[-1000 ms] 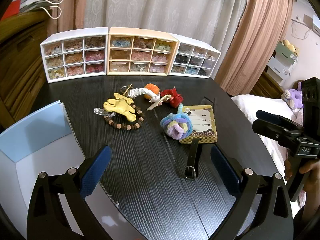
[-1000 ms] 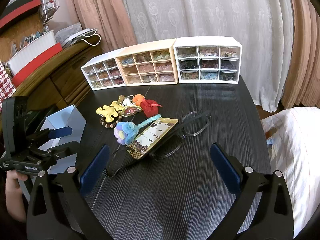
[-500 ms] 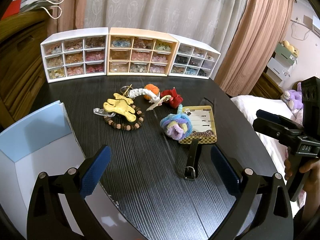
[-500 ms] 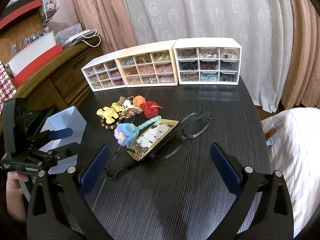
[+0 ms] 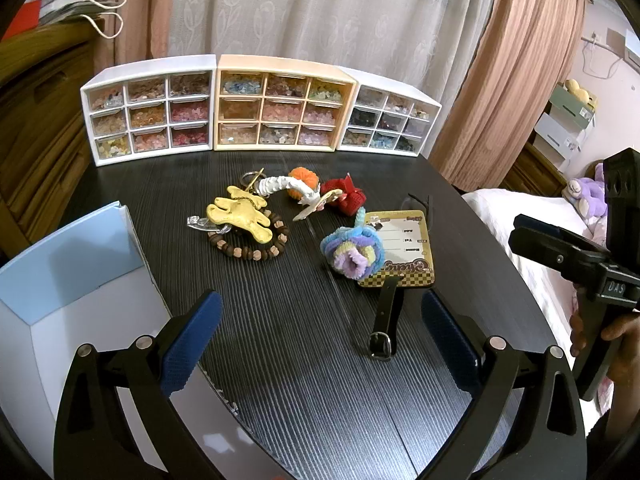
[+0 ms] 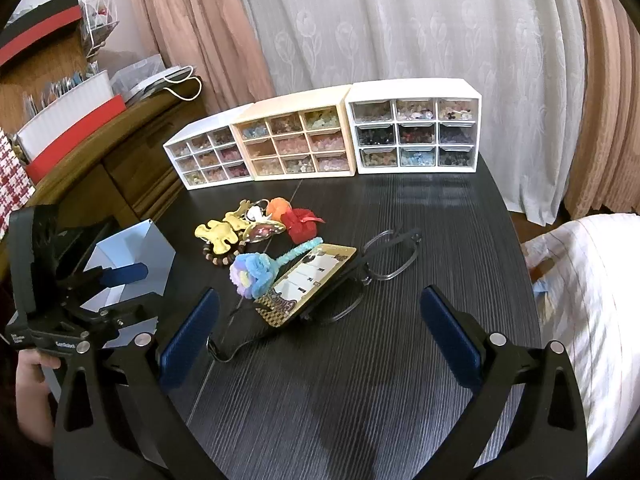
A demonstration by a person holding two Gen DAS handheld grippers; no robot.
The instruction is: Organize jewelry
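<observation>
A pile of trinkets lies mid-table: a yellow charm on a wooden bead bracelet, an orange pompom, a red pouch, a pastel pipe-cleaner flower and a gold luggage tag with a black strap. The same pile shows in the right wrist view, with the flower on the tag. My left gripper is open and empty, short of the pile. My right gripper is open and empty, near the tag.
Three small drawer cabinets filled with beads stand along the table's far edge. An open light-blue box sits at the near left. Black glasses lie right of the tag. A bed borders the table's right side.
Both grippers have stayed nearly still and open; the right wrist view has shifted only slightly. Nothing on the table has moved.
</observation>
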